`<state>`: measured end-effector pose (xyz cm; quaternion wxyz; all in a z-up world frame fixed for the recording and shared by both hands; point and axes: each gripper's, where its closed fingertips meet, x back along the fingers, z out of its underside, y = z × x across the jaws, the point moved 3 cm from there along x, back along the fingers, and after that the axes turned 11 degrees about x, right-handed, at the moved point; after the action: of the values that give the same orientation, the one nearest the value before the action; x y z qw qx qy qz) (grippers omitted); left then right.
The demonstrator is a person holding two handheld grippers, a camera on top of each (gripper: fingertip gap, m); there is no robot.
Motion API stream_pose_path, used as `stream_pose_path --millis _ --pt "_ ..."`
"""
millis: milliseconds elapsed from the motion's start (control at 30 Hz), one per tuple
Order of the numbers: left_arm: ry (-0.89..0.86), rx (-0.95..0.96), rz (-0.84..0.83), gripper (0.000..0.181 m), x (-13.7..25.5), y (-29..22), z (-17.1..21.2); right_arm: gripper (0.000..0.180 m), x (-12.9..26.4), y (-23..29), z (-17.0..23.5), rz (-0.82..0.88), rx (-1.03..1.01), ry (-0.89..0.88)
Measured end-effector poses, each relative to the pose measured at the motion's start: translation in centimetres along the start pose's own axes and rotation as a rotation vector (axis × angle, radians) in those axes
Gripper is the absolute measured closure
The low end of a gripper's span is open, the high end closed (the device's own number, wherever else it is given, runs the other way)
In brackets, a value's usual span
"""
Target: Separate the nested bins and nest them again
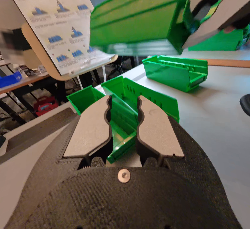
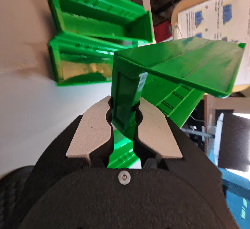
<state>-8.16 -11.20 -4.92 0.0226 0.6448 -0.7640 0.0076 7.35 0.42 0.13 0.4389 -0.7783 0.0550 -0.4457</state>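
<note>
The right hand-held gripper (image 2: 124,103) is closed on the front lip of a green bin (image 2: 175,65); the lip is clamped between both fingers, and the bin is held clear of the desk (image 2: 40,101), tilted so that its underside and one ribbed side wall are presented. In the left wrist view the same lifted bin (image 1: 135,20) is seen blurred in the air above the desk (image 1: 216,128), with the right hand-held gripper (image 1: 211,15) at its end.

The left hand-held gripper (image 1: 124,101) is seen with its fingers partly apart; nothing is gripped between them. It is held low over two green bins: a near bin (image 1: 121,138) is visible in the gap between the fingers, and a second bin (image 1: 148,98) lies just beside it on the right; both stand open side up, and no contents are seen in them. Whether the two touch cannot be told.

A further green bin (image 1: 175,72) rests alone on the desk, well apart from the pair, open side up and without visible contents.

In the right wrist view two green bins (image 2: 83,36) are seen side by side on the desk behind the lifted one; the image there is blurred.

A printed instruction board (image 1: 54,26) stands at the far edge of the desk.
</note>
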Motion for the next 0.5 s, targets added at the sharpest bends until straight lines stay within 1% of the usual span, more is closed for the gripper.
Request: stream_pose_path --millis 67,167,333,467,500 --pt "0.045 -0.011 0.000 0.145 -0.1 0.1 1.5 0.149 -0.2 -0.1 2.4 0.028 0.022 0.083" --pt "0.079 -0.016 0.007 0.146 -0.2 0.1 2.8 0.149 -1.7 1.3 5.6 0.002 0.027 0.172" --pt "0.106 -0.025 0.012 0.146 -0.5 -0.2 3.9 0.149 -6.8 5.8 9.4 -0.092 0.046 0.280" --pt "0.132 -0.028 0.014 0.146 -0.9 -0.1 4.9 0.149 -10.4 9.6 11.0 -0.162 0.082 0.340" --pt "0.141 -0.023 0.016 0.147 -0.9 0.0 5.2 0.149 -11.1 9.9 11.3 -0.142 0.119 0.357"
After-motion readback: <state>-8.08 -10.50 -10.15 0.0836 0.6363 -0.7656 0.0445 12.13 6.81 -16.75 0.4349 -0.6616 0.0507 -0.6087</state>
